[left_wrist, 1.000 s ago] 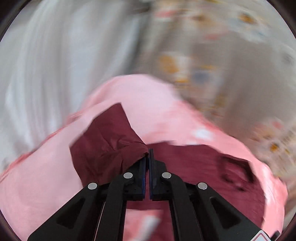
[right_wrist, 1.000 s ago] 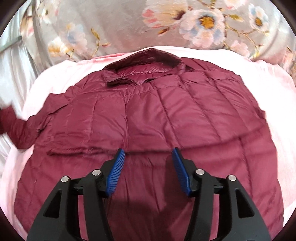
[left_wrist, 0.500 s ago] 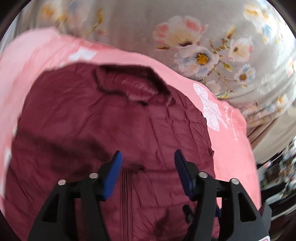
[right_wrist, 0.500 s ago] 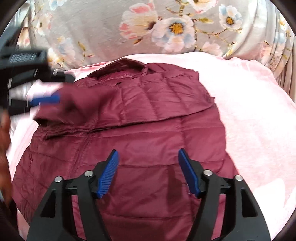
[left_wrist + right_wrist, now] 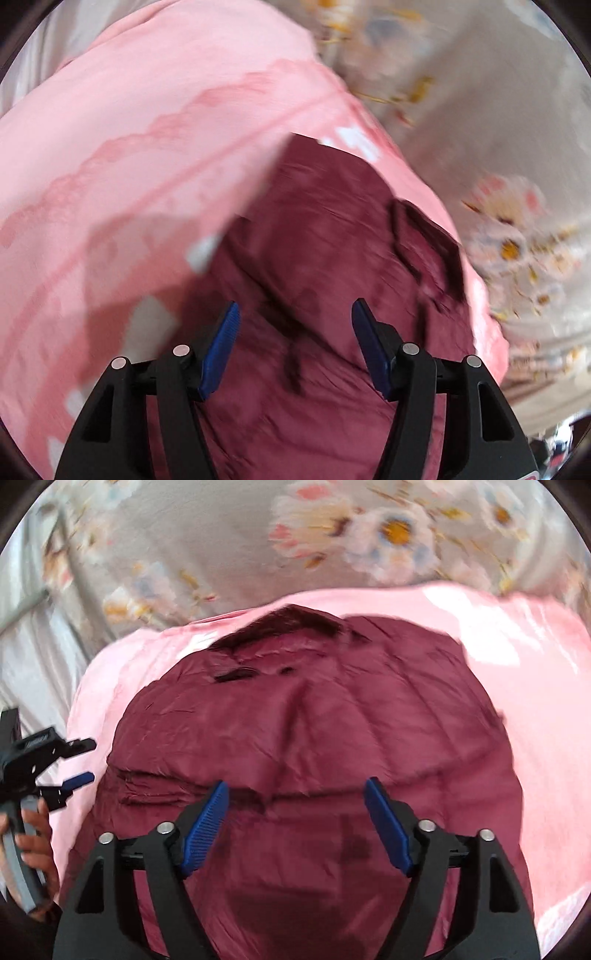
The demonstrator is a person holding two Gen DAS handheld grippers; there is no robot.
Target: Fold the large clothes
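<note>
The maroon padded jacket is lying on the pink blanket covering the bed. Both the left hand-held gripper and right hand-held gripper are opening, gripping nothing. You should be pinching the next fold edge squarely.

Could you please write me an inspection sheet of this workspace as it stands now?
Surface: pink blanket spread over a grey floral sheet.
Job's things: maroon quilted jacket lying on the blanket, collar at the far end; left sleeve appears folded across the body.
Clutter: nothing seen.
Grippers: left gripper empty, jaws opening, above the jacket's left part; also seen from the right wrist at the left edge, held by a hand. Right gripper empty, jaws opening, above the jacket's lower half.
Cables: nothing seen.
Surroundings: pale curtain-like cloth at left; the rest is too blurred to tell.
</note>
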